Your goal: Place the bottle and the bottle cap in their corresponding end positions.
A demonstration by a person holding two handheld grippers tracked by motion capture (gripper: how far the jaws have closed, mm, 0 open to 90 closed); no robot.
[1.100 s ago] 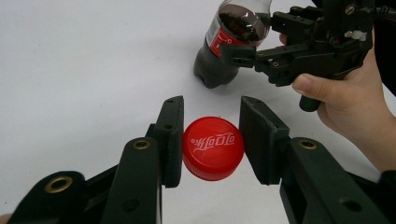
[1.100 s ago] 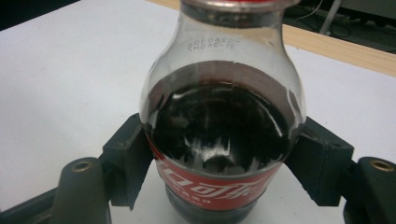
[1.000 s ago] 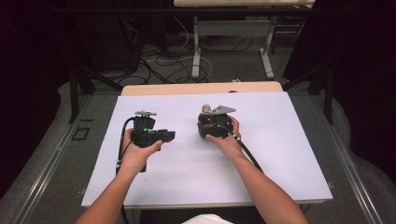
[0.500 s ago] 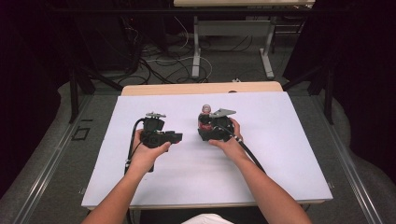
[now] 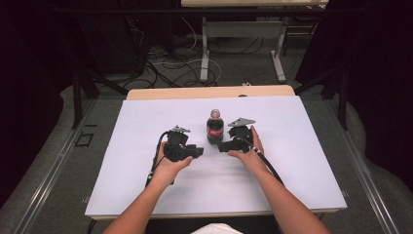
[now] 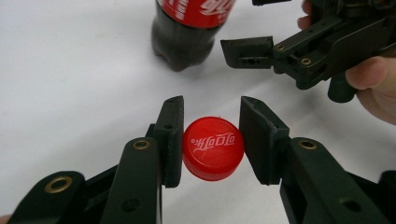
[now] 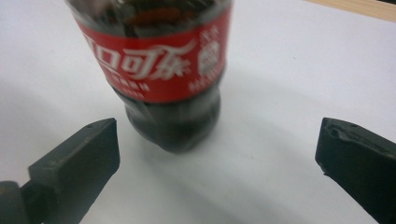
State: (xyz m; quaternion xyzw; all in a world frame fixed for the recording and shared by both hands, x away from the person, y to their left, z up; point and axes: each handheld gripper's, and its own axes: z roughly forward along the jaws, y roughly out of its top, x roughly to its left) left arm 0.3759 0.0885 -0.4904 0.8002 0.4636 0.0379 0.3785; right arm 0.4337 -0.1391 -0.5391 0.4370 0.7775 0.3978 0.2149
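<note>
Cola bottle uncapped on the white table; cap held apart in the left tool.

The left gripper view showed what the high view could not: one red plastic screw cap (image 6: 213, 148) pinched between the left gripper's (image 6: 211, 135) pads. One dark cola bottle with a red label (image 5: 215, 127) stood upright on the white tabletop (image 5: 292, 161), between the two grippers. The right gripper (image 7: 217, 151) had just been opening; its jaws stood spread wide, the bottle just ahead of them and untouched. Counted: one bottle, one cap, two grippers. Cables (image 5: 170, 66) lay on the floor beyond the table, obstructing nothing.
</note>
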